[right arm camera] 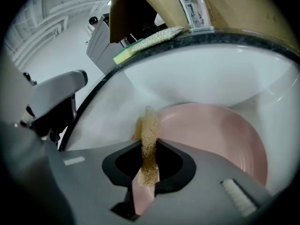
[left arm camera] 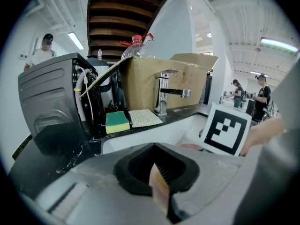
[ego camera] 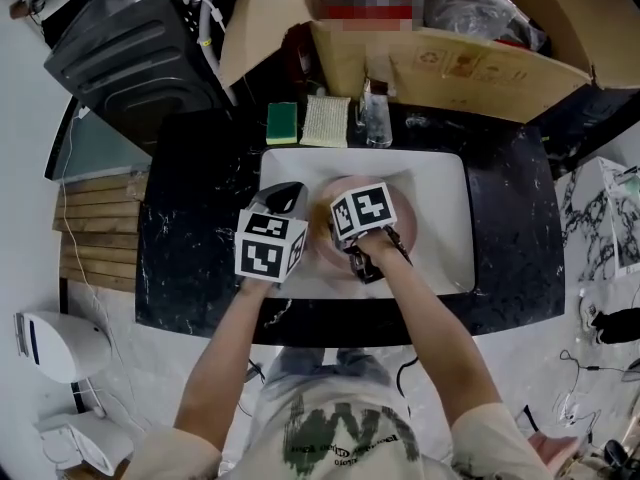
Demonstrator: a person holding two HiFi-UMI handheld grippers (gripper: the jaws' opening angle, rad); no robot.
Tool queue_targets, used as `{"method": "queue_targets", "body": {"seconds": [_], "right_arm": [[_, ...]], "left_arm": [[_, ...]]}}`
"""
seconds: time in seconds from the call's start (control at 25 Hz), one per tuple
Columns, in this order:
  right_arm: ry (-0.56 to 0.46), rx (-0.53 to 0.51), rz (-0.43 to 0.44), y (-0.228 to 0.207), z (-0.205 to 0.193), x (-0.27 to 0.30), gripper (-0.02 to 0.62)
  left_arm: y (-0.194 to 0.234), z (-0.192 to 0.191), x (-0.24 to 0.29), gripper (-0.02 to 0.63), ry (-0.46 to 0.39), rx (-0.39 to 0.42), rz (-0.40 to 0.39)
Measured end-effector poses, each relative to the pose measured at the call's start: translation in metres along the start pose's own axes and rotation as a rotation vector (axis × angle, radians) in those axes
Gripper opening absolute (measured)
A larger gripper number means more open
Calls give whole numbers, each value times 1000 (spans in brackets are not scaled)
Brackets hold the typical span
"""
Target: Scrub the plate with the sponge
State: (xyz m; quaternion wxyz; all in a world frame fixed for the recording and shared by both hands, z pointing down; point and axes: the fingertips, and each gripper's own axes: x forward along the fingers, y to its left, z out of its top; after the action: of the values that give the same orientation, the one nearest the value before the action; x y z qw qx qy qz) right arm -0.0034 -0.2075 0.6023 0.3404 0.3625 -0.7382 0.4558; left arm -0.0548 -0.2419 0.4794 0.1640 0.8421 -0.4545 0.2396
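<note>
A pink plate (ego camera: 402, 206) lies in the white sink (ego camera: 445, 198), mostly hidden in the head view by the two marker cubes. My right gripper (right arm camera: 147, 172) is shut on a tan mesh sponge (right arm camera: 149, 142) that stands up between its jaws and touches the left rim of the plate (right arm camera: 220, 135). My left gripper (left arm camera: 161, 191) is shut on a thin pink edge that looks like the plate's rim. In the head view it (ego camera: 288, 196) sits just left of the right gripper (ego camera: 350, 240), both over the plate.
On the black counter (ego camera: 200, 218) behind the sink lie a green-and-yellow sponge (ego camera: 282, 122) and a pale mesh cloth (ego camera: 326, 120), next to the faucet (ego camera: 375, 118). A cardboard box (ego camera: 450, 63) stands behind them, and a black appliance (ego camera: 140, 58) at the back left.
</note>
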Motion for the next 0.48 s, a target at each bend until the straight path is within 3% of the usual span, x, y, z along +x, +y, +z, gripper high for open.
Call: {"method": "queue_targets", "body": {"seconds": [0.48], "right_arm": [[53, -66, -104, -17, -10, 9, 61]], "left_arm": [[2, -2, 2, 3, 6, -1, -3]]}}
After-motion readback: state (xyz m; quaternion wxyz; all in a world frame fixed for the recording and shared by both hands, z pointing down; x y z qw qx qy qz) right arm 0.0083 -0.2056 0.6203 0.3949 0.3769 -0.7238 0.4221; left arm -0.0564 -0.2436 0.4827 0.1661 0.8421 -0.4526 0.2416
